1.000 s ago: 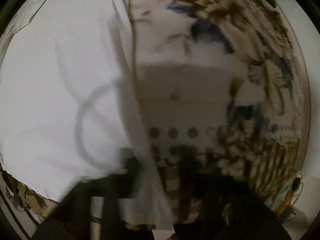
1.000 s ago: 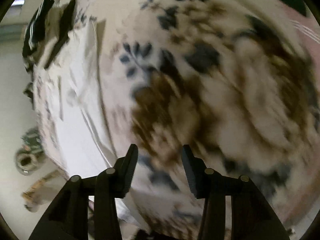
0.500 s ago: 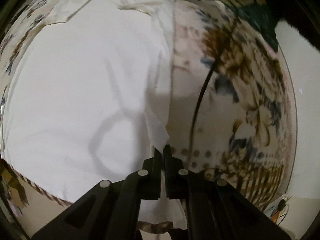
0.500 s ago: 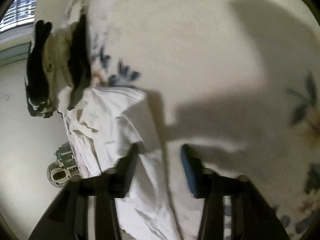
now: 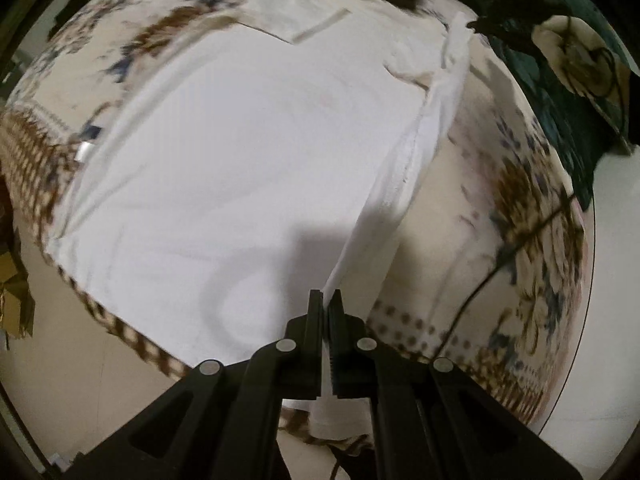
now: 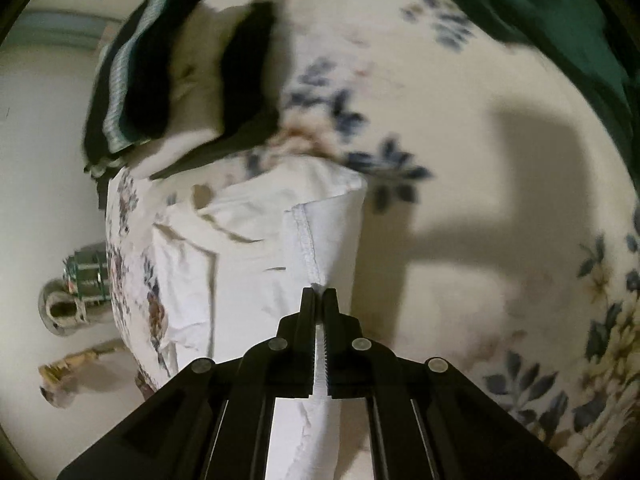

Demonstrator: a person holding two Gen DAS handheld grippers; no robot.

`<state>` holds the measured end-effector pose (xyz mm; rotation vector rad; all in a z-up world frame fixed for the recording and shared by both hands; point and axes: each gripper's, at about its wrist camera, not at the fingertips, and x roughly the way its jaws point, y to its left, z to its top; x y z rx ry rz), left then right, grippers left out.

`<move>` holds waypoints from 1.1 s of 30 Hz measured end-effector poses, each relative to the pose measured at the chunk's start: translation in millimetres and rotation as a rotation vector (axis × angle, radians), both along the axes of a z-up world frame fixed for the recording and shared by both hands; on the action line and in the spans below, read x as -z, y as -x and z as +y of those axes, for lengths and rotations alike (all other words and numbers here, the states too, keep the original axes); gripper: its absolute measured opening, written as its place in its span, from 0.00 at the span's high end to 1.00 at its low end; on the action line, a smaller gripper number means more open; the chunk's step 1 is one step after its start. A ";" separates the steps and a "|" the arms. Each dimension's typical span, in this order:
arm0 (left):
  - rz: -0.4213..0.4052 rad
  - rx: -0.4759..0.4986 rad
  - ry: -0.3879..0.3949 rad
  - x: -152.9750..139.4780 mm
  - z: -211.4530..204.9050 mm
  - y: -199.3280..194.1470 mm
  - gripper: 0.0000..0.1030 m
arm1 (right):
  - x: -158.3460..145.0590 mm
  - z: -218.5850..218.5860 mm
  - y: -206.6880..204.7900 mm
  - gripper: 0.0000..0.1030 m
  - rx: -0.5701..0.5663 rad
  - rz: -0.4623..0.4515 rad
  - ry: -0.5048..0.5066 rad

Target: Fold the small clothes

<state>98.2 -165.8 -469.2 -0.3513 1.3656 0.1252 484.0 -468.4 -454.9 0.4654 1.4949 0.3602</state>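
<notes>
A white garment [image 5: 248,152] lies spread over a floral bedspread [image 5: 500,208]. My left gripper [image 5: 326,300] is shut on its right-hand edge, and that edge rises off the bed as a taut fold towards the far corner. In the right wrist view the same white garment [image 6: 256,256] shows its stitched hem. My right gripper [image 6: 319,296] is shut on that hem, with white cloth pinched between the pads and lifted off the floral bedspread [image 6: 480,280].
Black and striped clothes [image 6: 168,76] are piled at the far end of the bed. A dark green cloth [image 6: 560,12] lies at the upper right, also seen as a green patterned cloth [image 5: 560,64]. A dark cable [image 5: 516,248] crosses the bedspread. Metal objects [image 6: 76,292] sit on the floor.
Both grippers closed on the garment's edge and lifted it. The right jaws went from wide open over bare bedspread to shut on the hem; the left pulled its edge up and back.
</notes>
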 end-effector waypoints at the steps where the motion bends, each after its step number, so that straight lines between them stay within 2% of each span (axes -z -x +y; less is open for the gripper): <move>1: -0.006 -0.014 -0.002 -2.9 5.5 1.3 0.99 | -7.7 9.3 0.0 0.97 -0.011 -0.007 0.004; 4: -0.030 -0.082 0.014 -12.7 29.0 8.6 1.00 | -30.7 39.0 1.0 0.97 -0.045 -0.028 0.015; 9: -0.051 -0.181 0.045 -17.8 82.5 24.2 1.00 | -64.5 117.6 -1.4 0.97 -0.103 -0.073 0.051; 14: -0.065 -0.249 0.044 -13.5 154.9 26.3 1.00 | -75.5 212.4 -12.1 0.97 -0.165 -0.096 0.115; 23: -0.004 -0.312 0.081 36.7 249.5 20.7 1.00 | -27.9 374.9 -22.5 0.98 -0.248 -0.094 0.270; 28: 0.030 -0.328 0.102 61.8 275.2 20.0 1.00 | 4.1 421.0 -25.3 0.98 -0.268 -0.092 0.350; 33: 0.086 -0.317 0.149 88.7 288.5 18.8 0.98 | 29.5 444.1 -26.6 0.98 -0.268 -0.069 0.398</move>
